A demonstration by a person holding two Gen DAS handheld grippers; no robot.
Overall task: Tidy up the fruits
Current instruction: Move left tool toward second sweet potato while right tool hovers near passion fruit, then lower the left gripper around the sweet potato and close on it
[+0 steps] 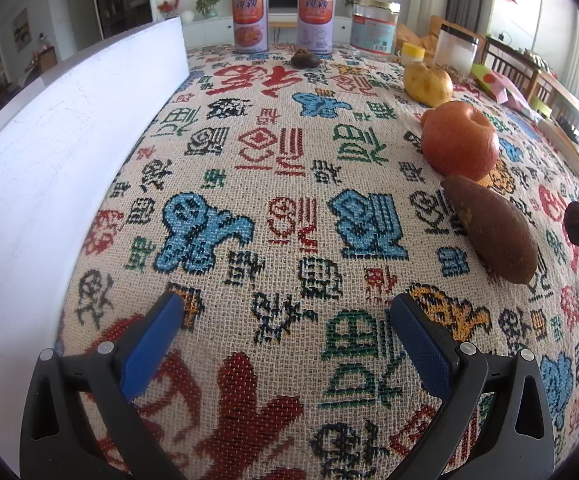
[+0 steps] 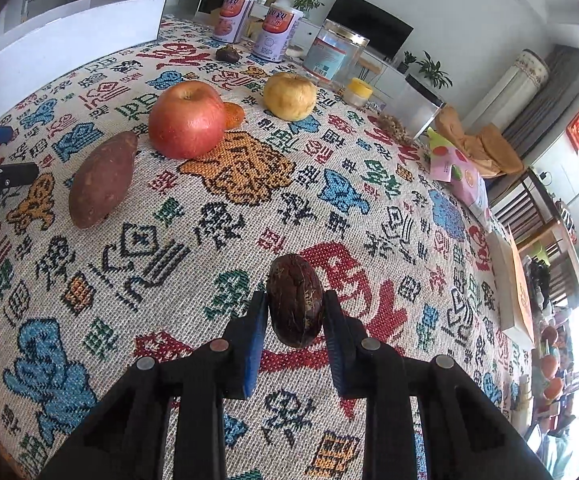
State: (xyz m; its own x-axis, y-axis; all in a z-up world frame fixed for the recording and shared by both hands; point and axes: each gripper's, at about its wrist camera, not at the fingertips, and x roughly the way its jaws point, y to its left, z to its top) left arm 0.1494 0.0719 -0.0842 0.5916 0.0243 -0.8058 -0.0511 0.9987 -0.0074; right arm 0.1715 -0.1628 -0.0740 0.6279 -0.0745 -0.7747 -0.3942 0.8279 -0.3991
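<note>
My right gripper (image 2: 295,308) is shut on a small dark brown wrinkled fruit (image 2: 296,304), held just above the patterned cloth. In the left wrist view that same fruit (image 1: 578,218) shows at the far right edge in the right gripper's tip. My left gripper (image 1: 285,312) stands open over bare cloth, nothing between its blue pads. A row lies on the cloth: a brown sweet potato (image 2: 103,178) (image 1: 491,228), a red apple (image 2: 187,120) (image 1: 459,140), a small orange fruit (image 2: 233,114) half hidden behind the apple, and a yellow pear (image 2: 289,96) (image 1: 427,82). Another dark fruit (image 2: 227,53) (image 1: 305,58) sits near the cans.
A white box (image 1: 41,160) (image 2: 69,40) runs along the left side of the table. Two cans (image 1: 250,22) (image 1: 315,22), a glass jar (image 1: 373,26), a small yellow-lidded pot (image 1: 412,53) and a clear container (image 1: 455,50) stand at the far edge. Packets and paper bags (image 2: 461,168) lie at the right.
</note>
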